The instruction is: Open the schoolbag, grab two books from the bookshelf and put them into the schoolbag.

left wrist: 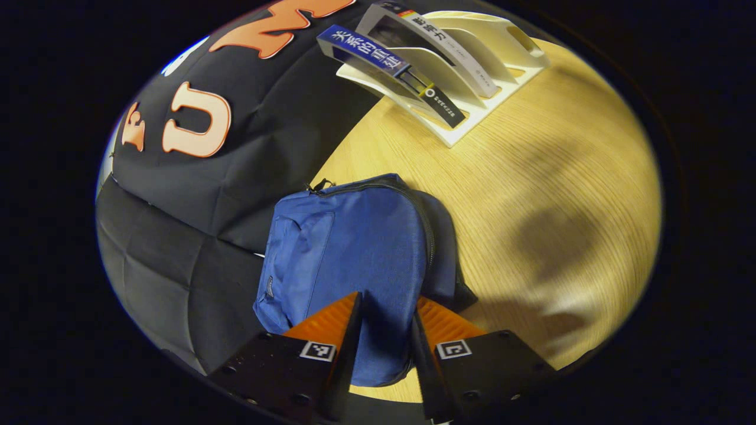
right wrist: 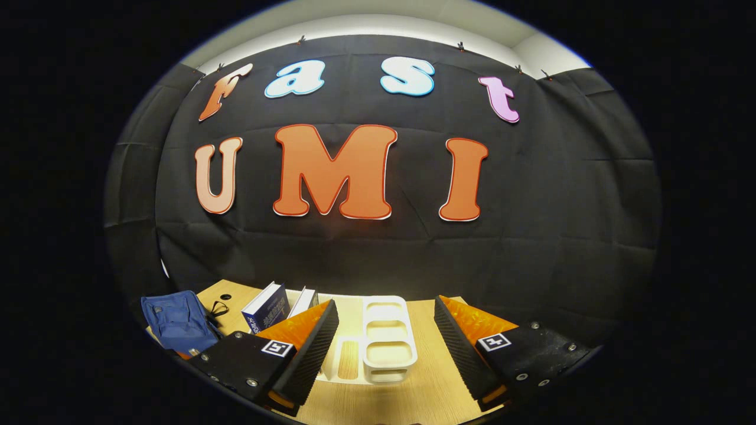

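**Bag zipped, claws empty: go for the zip first**

Schoolbag lies flat on the table against the booth wall, zip prob. closed all round, though its pull is too small to be sure. Left claw hangs over the bag, part open, holding nothing. Right claw wide open, empty, facing the bookshelf, w/ two books in its slots. Tip: pin the bag w/ one claw, pinch the pull near the top corner, run along the seam.

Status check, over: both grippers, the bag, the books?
Left gripper open over bag. Right gripper open, facing bookshelf. Bag zipped; two books shelved. Nothing in the way.
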### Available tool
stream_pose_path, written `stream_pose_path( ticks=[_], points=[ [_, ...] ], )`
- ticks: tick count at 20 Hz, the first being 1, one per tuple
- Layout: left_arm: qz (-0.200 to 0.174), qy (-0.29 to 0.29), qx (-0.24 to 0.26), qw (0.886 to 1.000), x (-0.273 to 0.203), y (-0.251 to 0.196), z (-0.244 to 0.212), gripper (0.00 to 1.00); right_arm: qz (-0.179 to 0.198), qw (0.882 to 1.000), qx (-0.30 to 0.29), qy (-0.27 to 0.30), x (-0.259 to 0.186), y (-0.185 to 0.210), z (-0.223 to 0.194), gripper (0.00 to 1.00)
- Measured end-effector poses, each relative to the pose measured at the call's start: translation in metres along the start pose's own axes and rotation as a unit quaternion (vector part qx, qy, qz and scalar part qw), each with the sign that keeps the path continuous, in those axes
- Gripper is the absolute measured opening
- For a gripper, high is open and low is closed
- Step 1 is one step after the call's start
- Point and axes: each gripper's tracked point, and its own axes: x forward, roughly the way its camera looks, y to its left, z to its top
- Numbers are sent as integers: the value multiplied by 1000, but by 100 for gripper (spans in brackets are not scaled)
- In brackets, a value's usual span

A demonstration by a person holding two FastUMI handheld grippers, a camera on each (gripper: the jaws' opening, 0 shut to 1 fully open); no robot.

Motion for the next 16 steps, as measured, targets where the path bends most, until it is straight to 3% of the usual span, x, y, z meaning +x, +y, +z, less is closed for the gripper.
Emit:
stream_pose_path(
  ticks=[2, 5, 10, 16],
  points=[
    [6, -15, -7, 1000, 2, 10, 13, 36, 1, 1000, 1, 2, 0, 0, -1, 97],
    [6, -19, -29, 999, 3, 25, 20, 12, 1, 1000, -2, 3, -1, 0, -3, 97],
    [-24, -33, -106, 994, -11, 60, 35, 7, 2, 1000, -2, 7, 2, -1, -7, 97],
    [-78, -38, -193, 977, -16, 97, 47, 5, 21, 1000, -7, 15, 8, 14, -10, 97]
  ],
)
